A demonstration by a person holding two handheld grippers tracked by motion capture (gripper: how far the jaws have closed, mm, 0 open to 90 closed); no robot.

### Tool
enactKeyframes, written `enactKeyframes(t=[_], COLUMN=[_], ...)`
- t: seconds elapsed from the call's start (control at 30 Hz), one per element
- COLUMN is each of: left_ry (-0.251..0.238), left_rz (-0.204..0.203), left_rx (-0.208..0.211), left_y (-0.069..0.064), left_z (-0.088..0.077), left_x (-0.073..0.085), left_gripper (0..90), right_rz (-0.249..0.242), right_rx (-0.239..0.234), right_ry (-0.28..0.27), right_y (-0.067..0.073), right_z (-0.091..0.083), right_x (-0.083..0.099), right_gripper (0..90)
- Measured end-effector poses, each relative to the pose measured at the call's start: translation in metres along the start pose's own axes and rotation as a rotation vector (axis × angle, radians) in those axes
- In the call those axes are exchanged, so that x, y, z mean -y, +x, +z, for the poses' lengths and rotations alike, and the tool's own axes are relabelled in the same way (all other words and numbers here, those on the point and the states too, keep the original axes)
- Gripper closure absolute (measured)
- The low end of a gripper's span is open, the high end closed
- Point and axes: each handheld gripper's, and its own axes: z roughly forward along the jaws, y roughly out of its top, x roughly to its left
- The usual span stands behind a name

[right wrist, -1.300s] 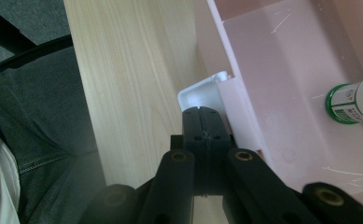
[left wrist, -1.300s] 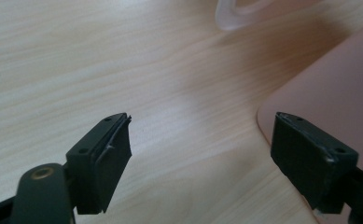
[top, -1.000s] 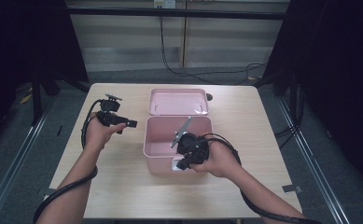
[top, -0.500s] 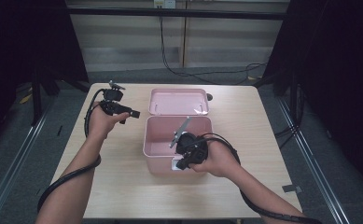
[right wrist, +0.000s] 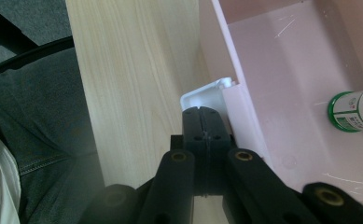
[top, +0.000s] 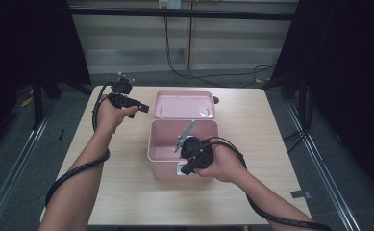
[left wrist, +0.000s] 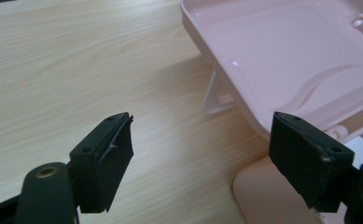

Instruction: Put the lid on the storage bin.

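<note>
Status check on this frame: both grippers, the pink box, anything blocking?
Left gripper open, beside lid. Right gripper shut at pink box front latch. Box open, bottle inside. No obstruction.

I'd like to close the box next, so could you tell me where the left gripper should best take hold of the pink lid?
Probably the lid's thin raised rim on the edge nearest the left gripper, coming in level from the side. The lid lies upturned, propped just above the table beside the box, so one of the open jaws could slip under that edge and the other over it.

Open pink box [top: 168, 159] on table [top: 127, 192], right gripper [top: 187, 166] at its front wall
</note>
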Motion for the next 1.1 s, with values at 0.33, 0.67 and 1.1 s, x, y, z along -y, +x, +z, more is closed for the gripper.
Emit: enactKeyframes(t=[0.33, 0.67, 1.1], left_ry=[0.005, 0.025, 0.06], left_rz=[0.015, 0.012, -0.017], left_rx=[0.0, -0.005, -0.016], left_y=[-0.012, -0.019, -0.018], left_z=[0.01, 0.024, 0.051], left_x=[-0.016, -0.023, -0.027], left_gripper=[21.9, 24.3, 30.9], right_rz=[-0.005, -0.002, 0.001], right_rx=[0.001, -0.006, -0.012], right_ry=[0.005, 0.005, 0.005], right_y=[0.001, 0.001, 0.0], right_z=[0.001, 0.001, 0.001], right_x=[-0.003, -0.004, -0.004], right_gripper=[90.0, 90.0, 90.0])
